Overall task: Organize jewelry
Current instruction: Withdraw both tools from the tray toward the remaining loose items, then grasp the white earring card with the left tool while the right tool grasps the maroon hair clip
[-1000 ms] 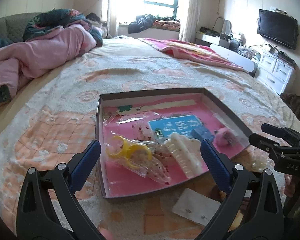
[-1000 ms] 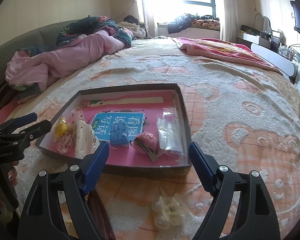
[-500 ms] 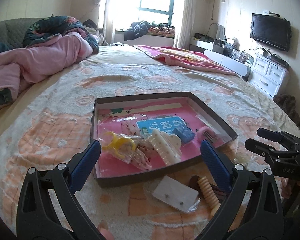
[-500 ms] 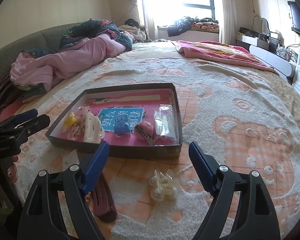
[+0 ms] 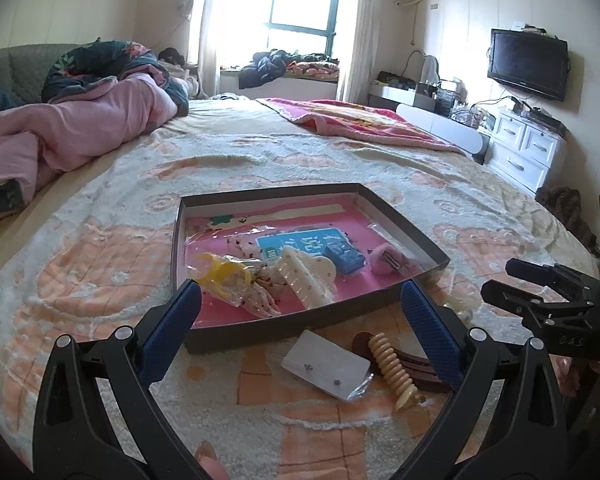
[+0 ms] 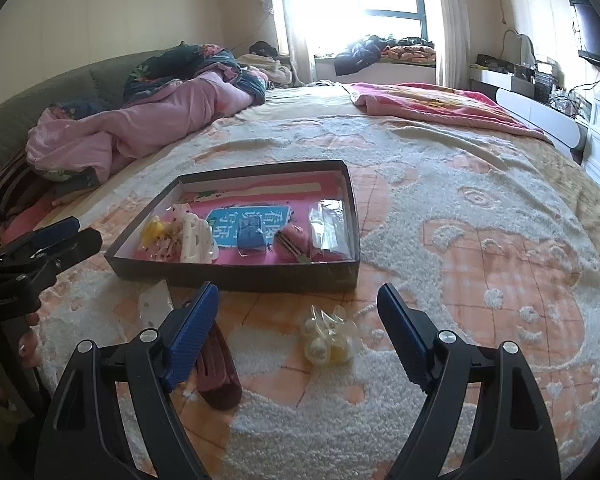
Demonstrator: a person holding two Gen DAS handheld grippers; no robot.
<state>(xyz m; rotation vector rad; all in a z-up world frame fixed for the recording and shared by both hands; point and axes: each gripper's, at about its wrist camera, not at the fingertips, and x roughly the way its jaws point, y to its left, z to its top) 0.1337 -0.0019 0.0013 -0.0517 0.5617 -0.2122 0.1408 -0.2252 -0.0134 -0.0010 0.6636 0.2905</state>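
A dark box (image 5: 296, 325) with a pink floor lies on the bed; it also shows in the right wrist view (image 6: 236, 276). It holds a white hair claw (image 5: 306, 276), a yellow bagged piece (image 5: 220, 276), a blue clip (image 5: 344, 258) and a pink fluffy clip (image 5: 386, 258). In front of the box lie an earring card in a bag (image 5: 326, 365), a beige spiral clip (image 5: 392, 368), a maroon clip (image 6: 218, 376) and a bag of pearls (image 6: 328, 338). My left gripper (image 5: 300, 328) and right gripper (image 6: 296, 332) are open and empty above these.
The bed has a fuzzy cream and orange blanket (image 6: 480, 260). A pink quilt (image 5: 60, 136) lies at the far left, a pink blanket (image 5: 360, 120) at the far side. White drawers (image 5: 528, 148) and a TV (image 5: 528, 64) stand at the right.
Both grippers have pulled back and up from the box. The loose items in front of the box have come into view. Both stayed open.
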